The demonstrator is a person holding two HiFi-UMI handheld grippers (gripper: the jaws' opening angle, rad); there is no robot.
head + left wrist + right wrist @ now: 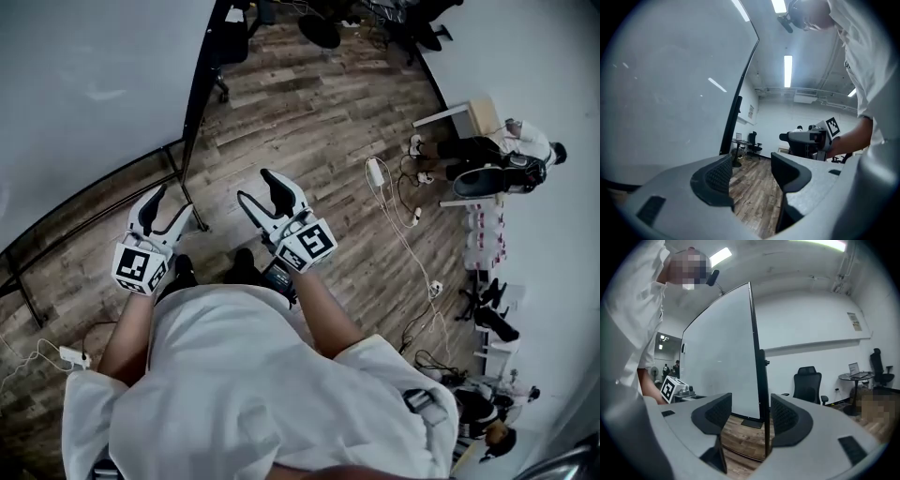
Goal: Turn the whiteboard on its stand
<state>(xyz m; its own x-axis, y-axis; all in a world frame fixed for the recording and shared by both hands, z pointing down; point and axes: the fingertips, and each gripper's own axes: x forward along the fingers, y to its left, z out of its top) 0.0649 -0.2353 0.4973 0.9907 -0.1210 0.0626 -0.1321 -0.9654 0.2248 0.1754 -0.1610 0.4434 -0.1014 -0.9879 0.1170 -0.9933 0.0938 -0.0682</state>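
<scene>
The whiteboard (pixel 84 84) stood upright ahead, slightly to the person's left. The left tool (pixel 167 208) and right tool (pixel 255 186) hung short of it, jaws wide, nothing gripped. I'd take its black side edge (pixel 757 362) squarely, then swing it slowly.

A brown wood-plank floor (pixel 309 122) carries everything. The black whiteboard stand (pixel 187 141) rests on it at the left, with one caster foot (pixel 222 92) reaching out over the planks. On the right, a white cable (pixel 403 234) snakes from a white power strip (pixel 375 172) toward the near side. Another white adapter (pixel 71 355) lies at the near left. Dark office chairs (pixel 319 30) stand at the far end.
</scene>
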